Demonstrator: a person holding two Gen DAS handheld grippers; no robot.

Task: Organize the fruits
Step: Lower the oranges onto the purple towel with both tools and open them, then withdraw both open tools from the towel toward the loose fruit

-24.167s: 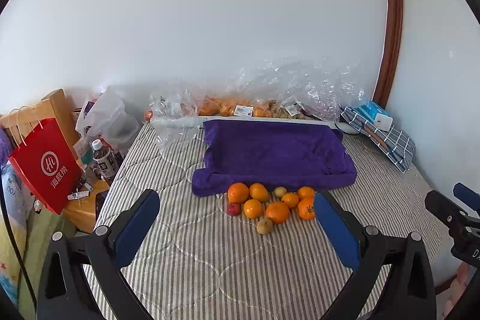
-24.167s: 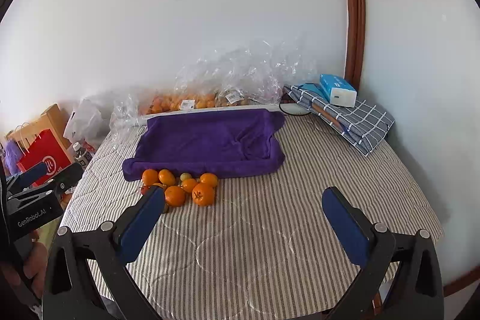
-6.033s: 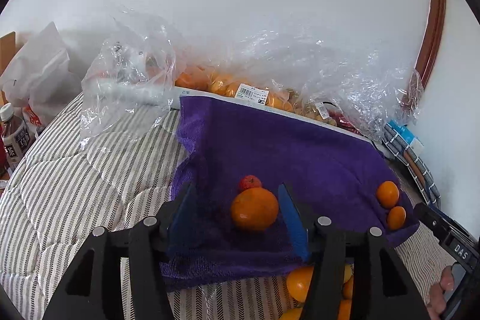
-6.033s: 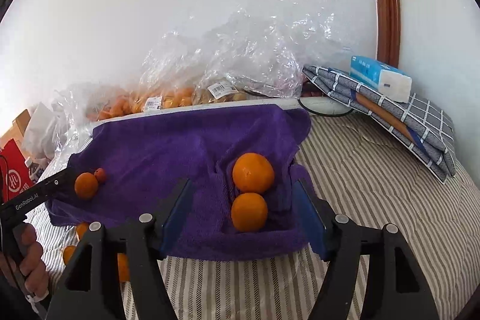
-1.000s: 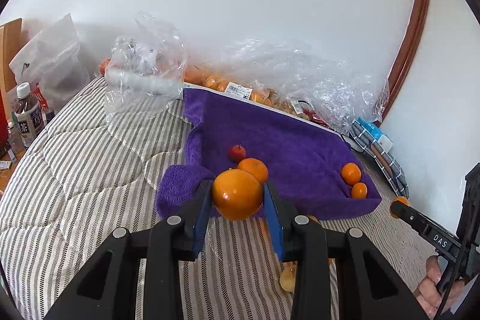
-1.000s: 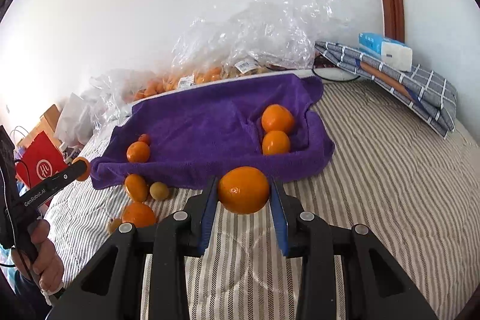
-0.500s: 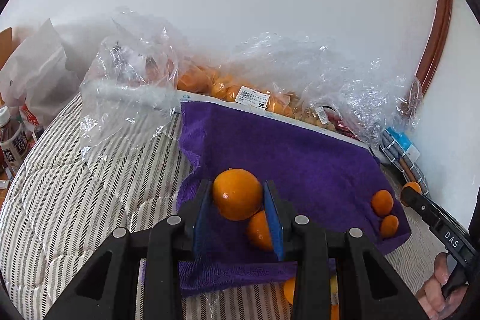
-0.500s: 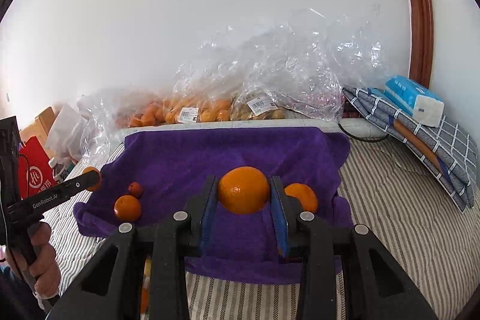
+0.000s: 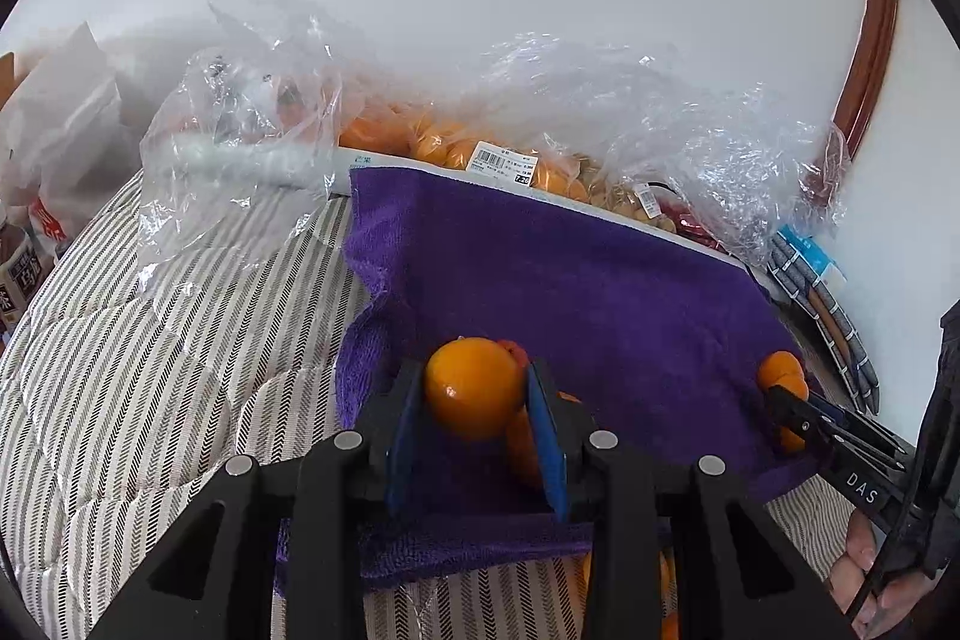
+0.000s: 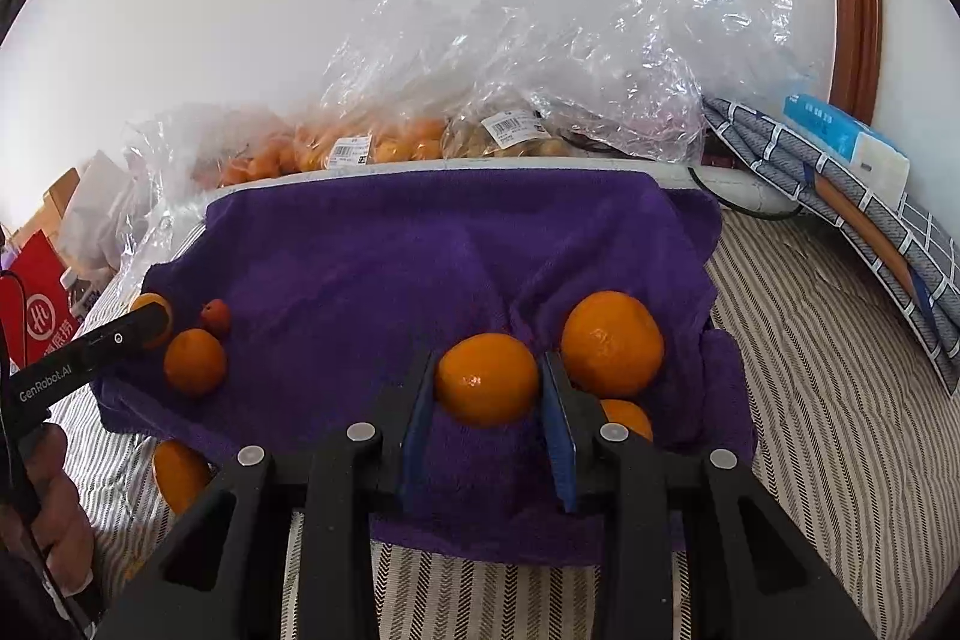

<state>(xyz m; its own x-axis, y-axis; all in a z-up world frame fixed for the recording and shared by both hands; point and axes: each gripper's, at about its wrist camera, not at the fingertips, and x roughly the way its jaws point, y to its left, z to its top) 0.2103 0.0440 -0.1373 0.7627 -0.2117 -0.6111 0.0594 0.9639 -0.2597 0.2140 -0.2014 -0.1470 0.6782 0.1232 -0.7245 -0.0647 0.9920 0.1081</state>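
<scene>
A purple towel (image 9: 576, 280) (image 10: 420, 244) lies on the striped bed. My left gripper (image 9: 474, 400) is shut on an orange (image 9: 474, 385) low over the towel's left front part, with another orange (image 9: 521, 445) and a small red fruit (image 9: 515, 347) partly hidden behind it. My right gripper (image 10: 487, 388) is shut on an orange (image 10: 487, 379) over the towel's right front part, beside a large orange (image 10: 612, 340) and a smaller one (image 10: 627, 417). On the towel's left lie an orange (image 10: 195, 361) and the small red fruit (image 10: 215, 316). A loose orange (image 10: 177, 472) lies on the bed in front.
Clear plastic bags of fruit (image 10: 384, 142) (image 9: 456, 142) line the wall behind the towel. A folded checked cloth (image 10: 840, 196) with a blue tissue pack (image 10: 846, 145) lies at the right. A red paper bag (image 10: 36, 316) and bottles (image 9: 15, 274) stand left of the bed.
Both grippers have carried their oranges forward and lower over the purple towel. The left orange now sits right beside the orange and red fruit on the towel.
</scene>
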